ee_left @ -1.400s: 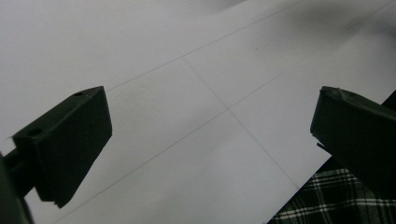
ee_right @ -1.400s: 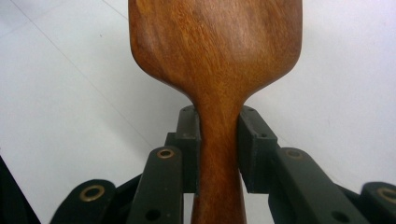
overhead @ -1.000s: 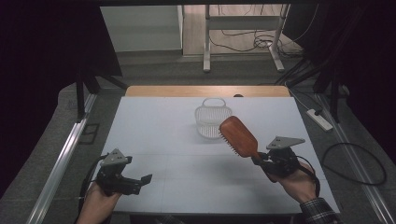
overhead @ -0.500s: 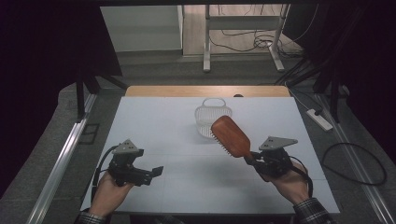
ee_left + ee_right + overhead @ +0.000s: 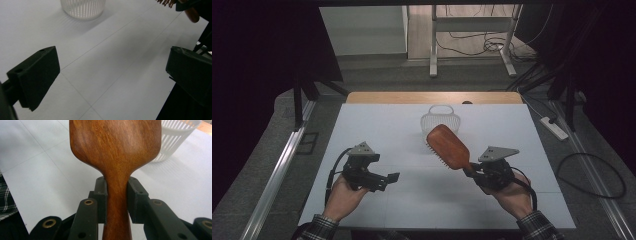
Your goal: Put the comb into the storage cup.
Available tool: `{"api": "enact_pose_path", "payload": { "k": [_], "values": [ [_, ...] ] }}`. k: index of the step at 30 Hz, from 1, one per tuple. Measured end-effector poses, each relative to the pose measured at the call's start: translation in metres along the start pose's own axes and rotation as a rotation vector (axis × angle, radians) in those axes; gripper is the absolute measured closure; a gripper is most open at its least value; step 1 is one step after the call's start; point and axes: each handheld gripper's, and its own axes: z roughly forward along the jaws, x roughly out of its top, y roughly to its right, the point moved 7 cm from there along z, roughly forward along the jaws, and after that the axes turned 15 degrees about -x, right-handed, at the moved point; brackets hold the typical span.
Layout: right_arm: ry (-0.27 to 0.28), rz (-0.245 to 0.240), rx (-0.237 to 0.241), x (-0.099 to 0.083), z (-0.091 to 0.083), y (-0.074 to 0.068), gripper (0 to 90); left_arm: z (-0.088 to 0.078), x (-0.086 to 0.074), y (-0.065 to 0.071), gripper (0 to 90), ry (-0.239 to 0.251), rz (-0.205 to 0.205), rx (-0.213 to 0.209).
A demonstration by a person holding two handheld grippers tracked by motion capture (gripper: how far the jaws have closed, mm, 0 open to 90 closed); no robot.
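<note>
The right gripper (image 5: 469, 171) is clenched on the neck of a wooden hairbrush (image 5: 448, 147), just right of centre in the high view. The brush rises up and to the left from the jaws, its broad paddle head held clear of the white table (image 5: 382, 125), with the bristles pointing down and left. In the right gripper view the two black pads (image 5: 101, 195) press on either side of the narrow handle, right below where the paddle (image 5: 115, 142) widens.

A small white slatted basket (image 5: 439, 120) stands on the table directly behind the brush head, at the upper middle of the high view, close to it but apart. The left gripper (image 5: 392, 177) is at the lower left of that view, held above the table with its jaws spread wide and nothing between them; the left gripper view shows bare table between the pads.

The brush looks like solid polished wood: stiff, moderately light, and probably slick on its varnished faces. The neck is a sound place to hold, since the flare of the head above likely stops it sliding through. The head's weight sits far from the grip, so it may tend to swing or twist if the hold loosens. The bristles seem the delicate part and are best kept from being pressed against the basket rim.
</note>
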Motion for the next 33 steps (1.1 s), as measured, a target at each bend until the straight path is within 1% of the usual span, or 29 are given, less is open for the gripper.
{"api": "enact_pose_path", "payload": {
  "k": [4,5,7,11,12,16,17,25,27,28,33],
  "values": [
    [0.006,-0.001,0.007,0.003,0.001,-0.005,72.2,0.004,0.007,0.001,0.0,0.014,-0.010,-0.027],
    [0.006,-0.001,0.007,0.003,0.001,-0.005,72.2,0.004,0.007,0.001,0.0,0.014,-0.010,-0.027],
    [0.014,-0.003,0.013,0.005,0.002,-0.008,72.2,0.008,0.012,0.002,0.0,0.024,-0.015,-0.042],
    [0.019,-0.007,0.015,0.008,0.003,-0.012,72.2,0.012,0.017,0.004,0.0,0.030,-0.019,-0.048],
    [0.018,-0.007,0.014,0.008,0.003,-0.012,72.2,0.014,0.020,0.005,0.0,0.035,-0.023,-0.059],
    [0.024,-0.009,0.015,0.010,0.004,-0.016,72.2,0.018,0.025,0.006,0.0,0.036,-0.027,-0.069],
    [0.024,-0.011,0.019,0.010,0.004,-0.017,72.2,0.021,0.027,0.008,0.0,0.035,-0.031,-0.081],
    [0.038,-0.017,0.027,0.014,0.006,-0.025,72.2,0.034,0.036,0.011,0.0,0.035,-0.056,-0.128],
    [0.040,-0.016,0.030,0.014,0.007,-0.027,72.2,0.036,0.037,0.011,0.0,0.036,-0.060,-0.133],
    [0.040,-0.018,0.032,0.015,0.007,-0.028,72.2,0.039,0.039,0.011,0.0,0.037,-0.069,-0.147],
    [0.042,-0.020,0.038,0.016,0.008,-0.032,72.2,0.046,0.043,0.010,0.0,0.042,-0.090,-0.173]
  ]
}}
